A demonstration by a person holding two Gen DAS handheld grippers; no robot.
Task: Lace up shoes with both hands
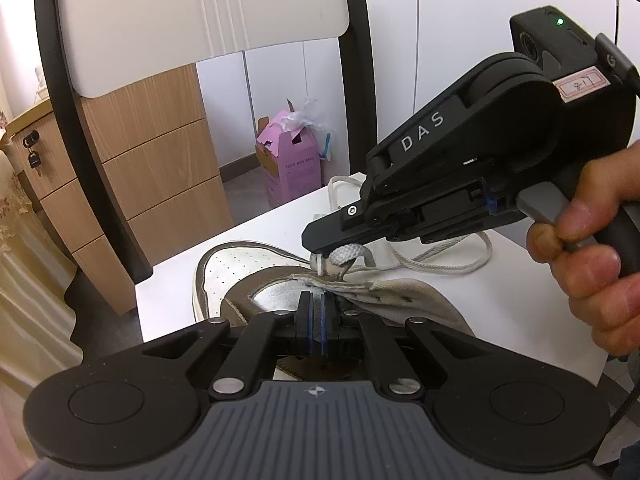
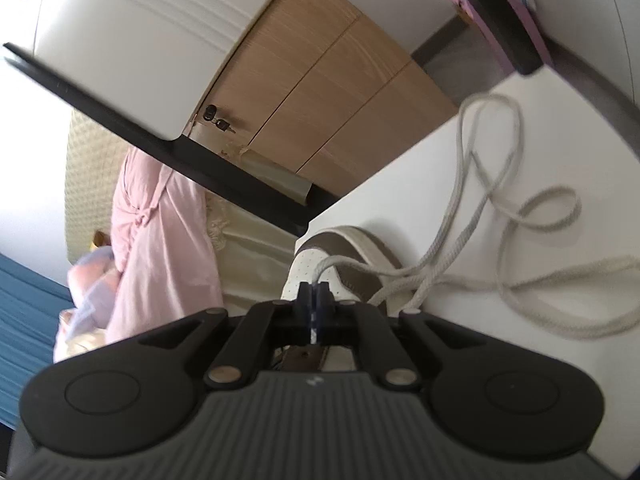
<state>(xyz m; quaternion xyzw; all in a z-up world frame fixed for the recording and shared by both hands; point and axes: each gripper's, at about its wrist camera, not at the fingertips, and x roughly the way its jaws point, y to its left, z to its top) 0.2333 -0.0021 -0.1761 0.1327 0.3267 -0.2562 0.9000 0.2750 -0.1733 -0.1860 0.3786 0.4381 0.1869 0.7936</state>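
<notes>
A white and brown shoe [image 1: 236, 276] lies on a white table [image 1: 520, 280]. My left gripper [image 1: 316, 296] is shut on the shoe's eyelet flap [image 1: 384, 286]. My right gripper [image 1: 326, 254] comes in from the right just above that flap and is shut on the off-white lace [image 1: 348, 256]. In the right wrist view my right gripper [image 2: 315, 287] pinches the lace [image 2: 332, 262] over the shoe's perforated toe [image 2: 308, 264]. The rest of the lace [image 2: 520, 216] trails in loose loops on the table [image 2: 420, 184].
A chair with a black frame [image 1: 80, 128] and white back [image 1: 192, 12] stands past the table's far edge. Behind it are a wooden drawer unit [image 1: 160, 168] and a pink box [image 1: 292, 160] on the floor. Pink cloth [image 2: 160, 232] hangs at left.
</notes>
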